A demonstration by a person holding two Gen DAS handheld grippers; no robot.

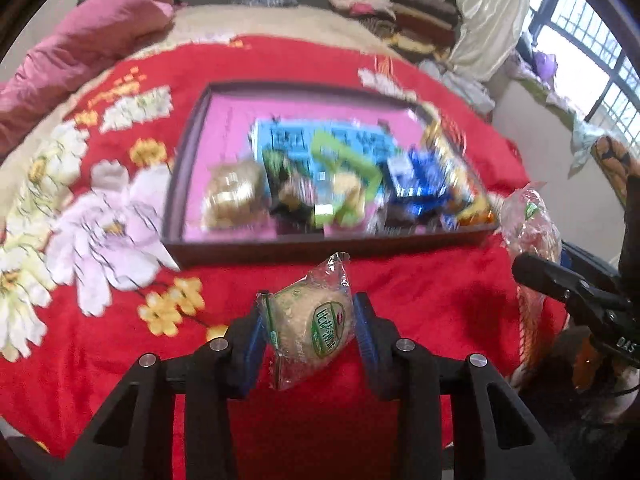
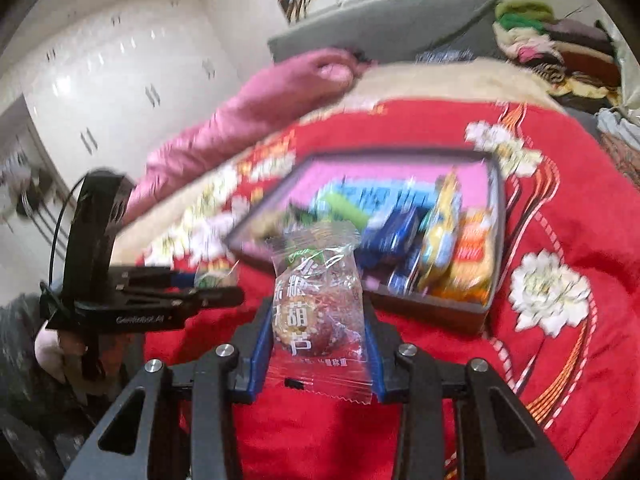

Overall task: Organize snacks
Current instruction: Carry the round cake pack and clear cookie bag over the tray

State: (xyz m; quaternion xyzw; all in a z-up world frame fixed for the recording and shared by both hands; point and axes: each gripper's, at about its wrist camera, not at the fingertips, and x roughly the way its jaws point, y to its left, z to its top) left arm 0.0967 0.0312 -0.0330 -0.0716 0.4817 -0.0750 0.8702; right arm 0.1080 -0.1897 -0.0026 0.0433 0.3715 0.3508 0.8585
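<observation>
Snacks are present in three places. One, a clear-wrapped pale round cake with a green oval label (image 1: 316, 322), is clamped between the blue pads of the left gripper (image 1: 310, 330) and held clear of the bedding. A second, a clear packet with white characters over a reddish-brown sweet (image 2: 316, 312), is pinched between the blue pads of the right gripper (image 2: 318, 328), its crimped lower edge hanging below the fingers. Both pairs of fingers are clenched on their wrapped item, with the wrappers pressed at both sides.

Remaining packets lie in a dark-rimmed tray with a pink floor (image 1: 188, 160), which rests on a red floral blanket (image 1: 420, 280) ahead of both grippers. Tray contents are blurred; a light-blue box (image 1: 288, 140), a green packet (image 1: 344, 168), a blue packet (image 2: 394, 232), a yellow packet (image 2: 442, 232), an orange packet (image 2: 474, 256) and a brownish wrapped cake (image 1: 232, 194) can be made out, crowded toward the near and right side, with the far left of the floor bare.

A pink quilt (image 1: 80, 40) lies beyond the blanket. A stack of folded textiles (image 1: 384, 4) sits at the far corner.
</observation>
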